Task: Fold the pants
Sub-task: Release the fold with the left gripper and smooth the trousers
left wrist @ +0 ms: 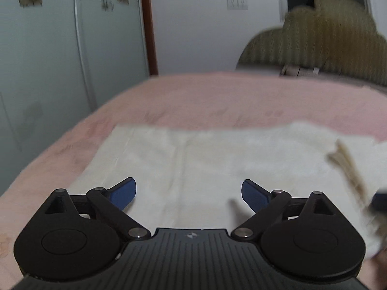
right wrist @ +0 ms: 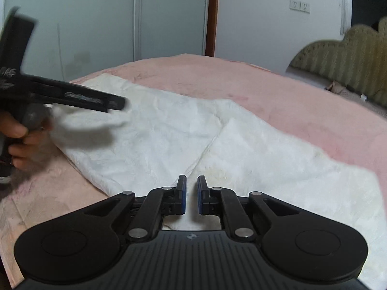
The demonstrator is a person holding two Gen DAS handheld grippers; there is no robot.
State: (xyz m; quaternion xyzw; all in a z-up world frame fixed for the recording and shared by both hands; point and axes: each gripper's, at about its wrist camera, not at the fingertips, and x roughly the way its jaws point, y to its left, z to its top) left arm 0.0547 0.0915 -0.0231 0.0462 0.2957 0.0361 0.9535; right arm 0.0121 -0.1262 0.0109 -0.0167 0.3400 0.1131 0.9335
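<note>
White pants [left wrist: 205,164] lie spread flat on a pink bed; they also show in the right wrist view [right wrist: 169,135], with a seam running diagonally. My left gripper [left wrist: 188,193] is wide open just above the cloth, empty, and blurred. In the right wrist view it [right wrist: 116,104] hovers over the pants' left part, held by a hand. My right gripper [right wrist: 191,193] is over the near edge of the pants with its jaws nearly together, a narrow gap between the blue pads and nothing held. A beige drawstring [left wrist: 348,166] lies on the pants at the right.
The pink bedcover [left wrist: 217,96] extends around the pants [right wrist: 290,91]. An olive padded headboard [left wrist: 326,43] stands at the back right. A pale wardrobe [left wrist: 60,48] and a brown door frame [left wrist: 150,24] stand behind the bed.
</note>
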